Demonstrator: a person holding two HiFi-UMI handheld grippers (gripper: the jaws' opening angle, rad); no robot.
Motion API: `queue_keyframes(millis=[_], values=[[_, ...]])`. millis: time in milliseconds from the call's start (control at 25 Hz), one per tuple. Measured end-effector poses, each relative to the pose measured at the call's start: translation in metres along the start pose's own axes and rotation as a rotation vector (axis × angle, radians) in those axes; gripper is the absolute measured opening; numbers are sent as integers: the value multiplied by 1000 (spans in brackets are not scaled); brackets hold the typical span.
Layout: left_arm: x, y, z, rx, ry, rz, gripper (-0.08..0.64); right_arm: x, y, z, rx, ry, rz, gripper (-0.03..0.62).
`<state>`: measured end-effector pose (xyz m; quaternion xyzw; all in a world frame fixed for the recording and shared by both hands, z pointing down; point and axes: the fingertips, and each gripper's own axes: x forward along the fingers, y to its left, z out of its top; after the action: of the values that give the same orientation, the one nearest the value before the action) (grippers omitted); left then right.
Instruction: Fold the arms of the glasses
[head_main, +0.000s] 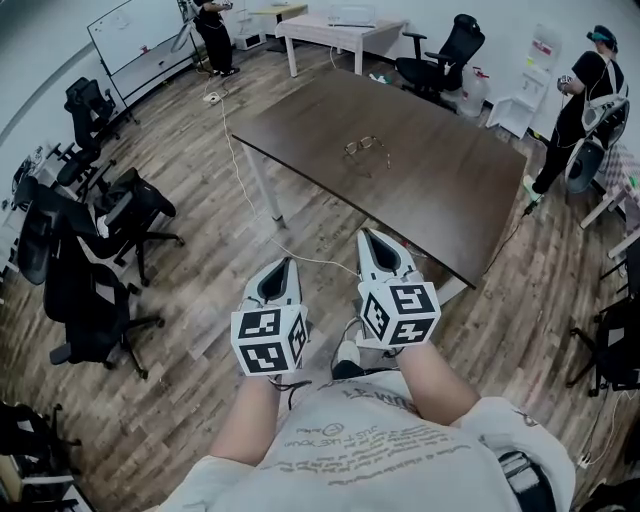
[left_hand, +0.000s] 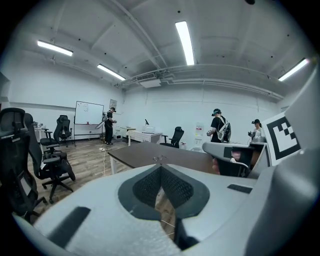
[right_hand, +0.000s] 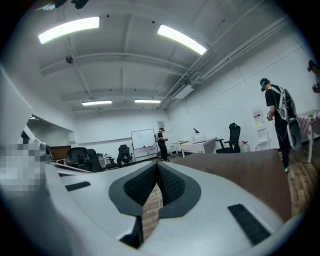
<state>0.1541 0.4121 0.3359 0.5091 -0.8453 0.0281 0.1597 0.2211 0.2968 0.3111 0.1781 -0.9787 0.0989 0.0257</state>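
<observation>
The glasses (head_main: 367, 150) lie near the middle of the worktop (head_main: 440, 190). The left gripper (head_main: 281, 272) and right gripper (head_main: 378, 248) hang short of its near edge, jaws together and empty. Best to step closer, steady the frame with one gripper, then nudge each arm inward gently.

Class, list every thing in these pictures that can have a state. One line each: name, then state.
Dark brown rectangular table: standing, with the glasses on it.
Thin-framed glasses: lying on the table, arms apparently unfolded, nothing touching them.
Left gripper: jaws together, nothing between them, held short of the table.
Right gripper: jaws together, empty, also short of the table.
Black office chairs at left: unoccupied.
</observation>
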Motion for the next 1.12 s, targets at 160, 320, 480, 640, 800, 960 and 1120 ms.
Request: queue_keyframes(millis=[160, 320, 480, 640, 800, 960, 1120], values=[[38, 11, 4, -12, 29, -18, 12, 33, -18, 0, 2, 23, -23, 15], [77, 16, 10, -19, 49, -38, 12, 63, -41, 1, 5, 39, -48, 15], [116, 16, 19, -10, 64, -71, 12, 90, -66, 7, 3, 39, -83, 14], [152, 13, 27, -13, 74, -98, 14, 111, -90, 9, -9, 49, -106, 15], [174, 9, 31, -19, 80, -128, 12, 125, -112, 13, -23, 63, -137, 15], [193, 6, 29, -31, 96, -156, 12, 131, -124, 12, -45, 78, -155, 15], [217, 6, 36, -26, 96, -187, 12, 145, -137, 10, -51, 90, -182, 15]])
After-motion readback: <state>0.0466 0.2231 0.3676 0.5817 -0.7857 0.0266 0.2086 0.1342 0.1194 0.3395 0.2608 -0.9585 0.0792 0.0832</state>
